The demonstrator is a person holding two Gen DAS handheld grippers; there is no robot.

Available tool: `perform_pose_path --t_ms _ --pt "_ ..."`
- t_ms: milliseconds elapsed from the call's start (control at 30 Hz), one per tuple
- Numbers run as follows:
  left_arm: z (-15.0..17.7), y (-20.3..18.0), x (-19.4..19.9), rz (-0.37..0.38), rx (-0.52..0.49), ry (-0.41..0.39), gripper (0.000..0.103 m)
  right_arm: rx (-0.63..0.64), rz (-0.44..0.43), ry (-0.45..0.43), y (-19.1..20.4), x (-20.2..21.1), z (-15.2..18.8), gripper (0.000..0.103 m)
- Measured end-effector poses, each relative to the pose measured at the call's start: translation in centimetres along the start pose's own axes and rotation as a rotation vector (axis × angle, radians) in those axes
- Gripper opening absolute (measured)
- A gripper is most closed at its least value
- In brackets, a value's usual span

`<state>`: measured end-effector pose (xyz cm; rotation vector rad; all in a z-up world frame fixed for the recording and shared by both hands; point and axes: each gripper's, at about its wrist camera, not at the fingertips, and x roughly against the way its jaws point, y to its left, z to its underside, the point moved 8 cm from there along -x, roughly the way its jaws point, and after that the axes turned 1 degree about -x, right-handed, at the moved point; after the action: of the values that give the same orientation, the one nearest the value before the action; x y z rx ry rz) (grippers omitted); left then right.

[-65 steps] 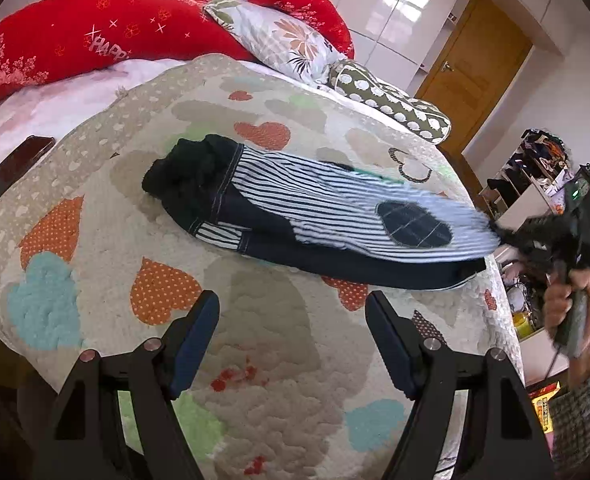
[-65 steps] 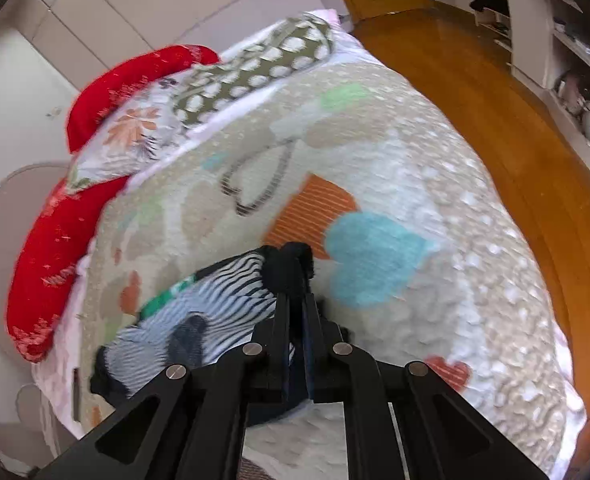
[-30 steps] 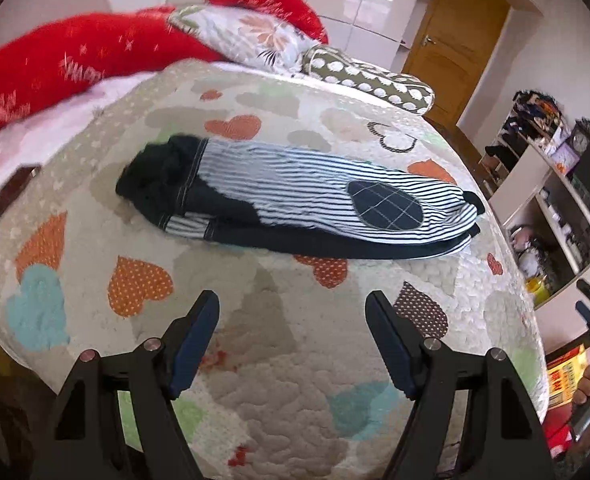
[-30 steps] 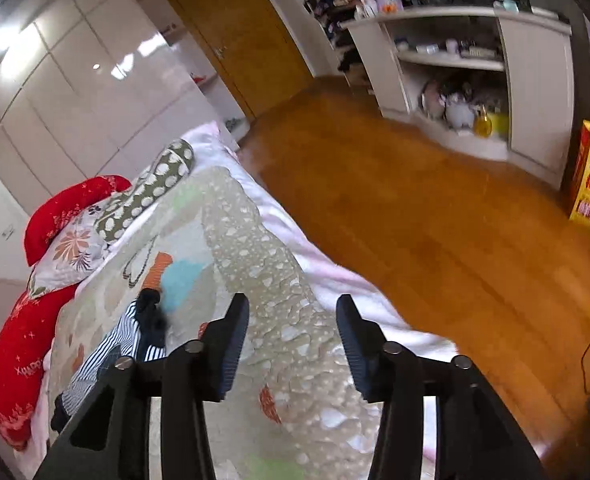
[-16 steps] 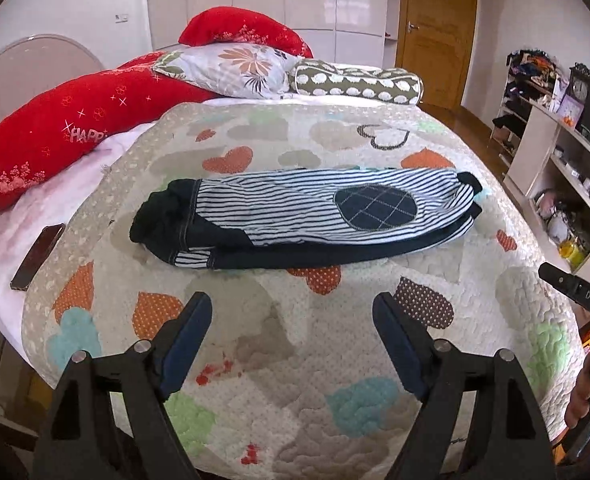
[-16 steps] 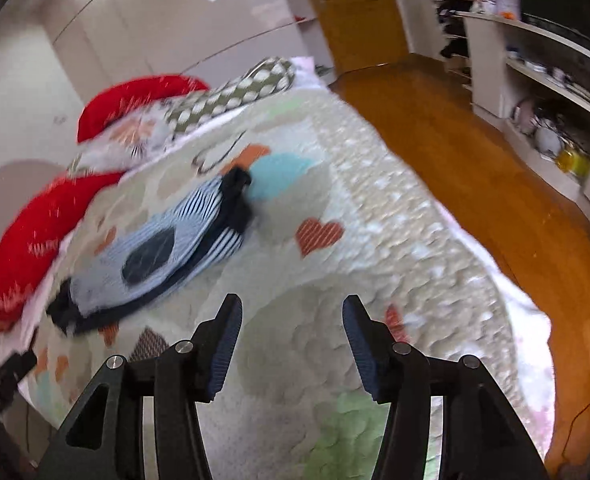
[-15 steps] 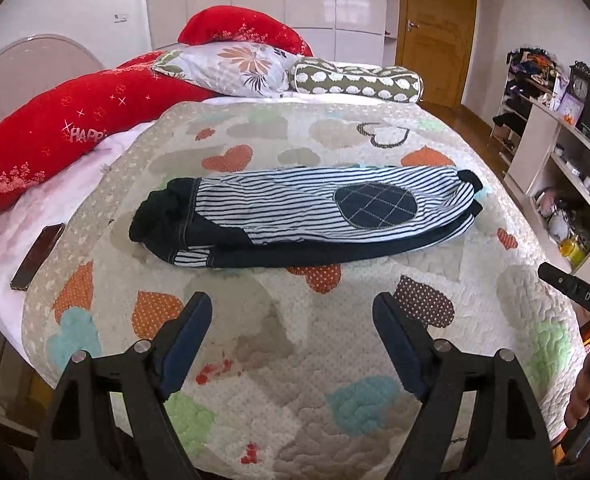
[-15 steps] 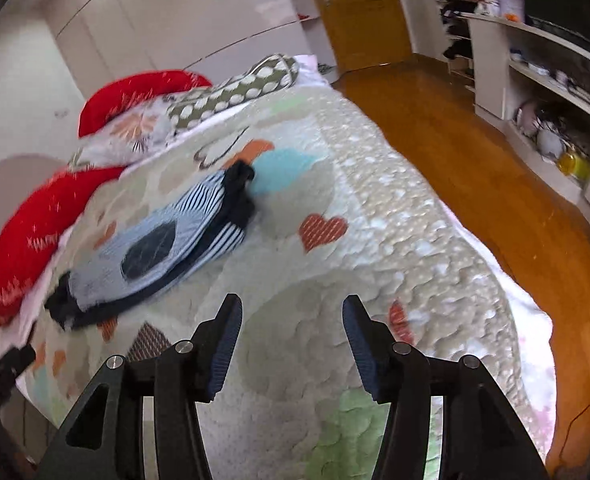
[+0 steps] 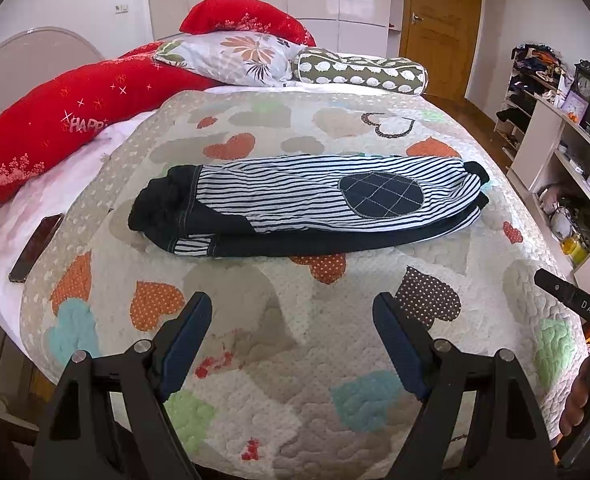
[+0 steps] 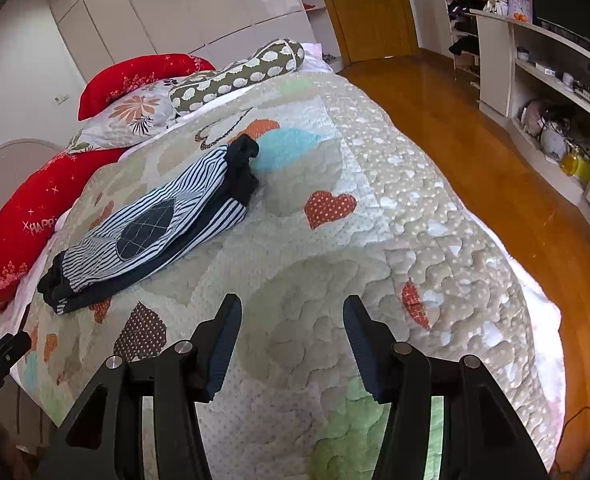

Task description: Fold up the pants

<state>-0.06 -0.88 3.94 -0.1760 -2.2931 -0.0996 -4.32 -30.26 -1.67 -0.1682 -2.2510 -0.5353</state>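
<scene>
One red pillow (image 9: 55, 128) reads "HAPP"; gripper body (image 9: 575, 300) marked "DAS".

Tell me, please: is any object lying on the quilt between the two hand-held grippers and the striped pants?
Nothing visible. Only bare quilt separates the left hand-held gripper and right hand-held gripper from the pants.
</scene>
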Motion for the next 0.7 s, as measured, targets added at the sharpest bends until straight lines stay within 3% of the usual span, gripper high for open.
perform_pose_path --t_ms 467,633,700 --pt "0.1 0.5 -1.0 0.038 0.026 0.026 0.082 0.014 0.000 0.016 1.0 -0.6 0.3 0.057" --pt "-1.0 5.9 -3.2 0.137 0.223 0.061 0.082 -0.002 -0.040 0.045 1.6 -1.2 -0.1 0.057" --pt "-1.6 8.4 -4.3 0.129 0.283 0.063 0.082 -0.018 -0.089 0.065 2.3 -1.9 -1.0 0.059"
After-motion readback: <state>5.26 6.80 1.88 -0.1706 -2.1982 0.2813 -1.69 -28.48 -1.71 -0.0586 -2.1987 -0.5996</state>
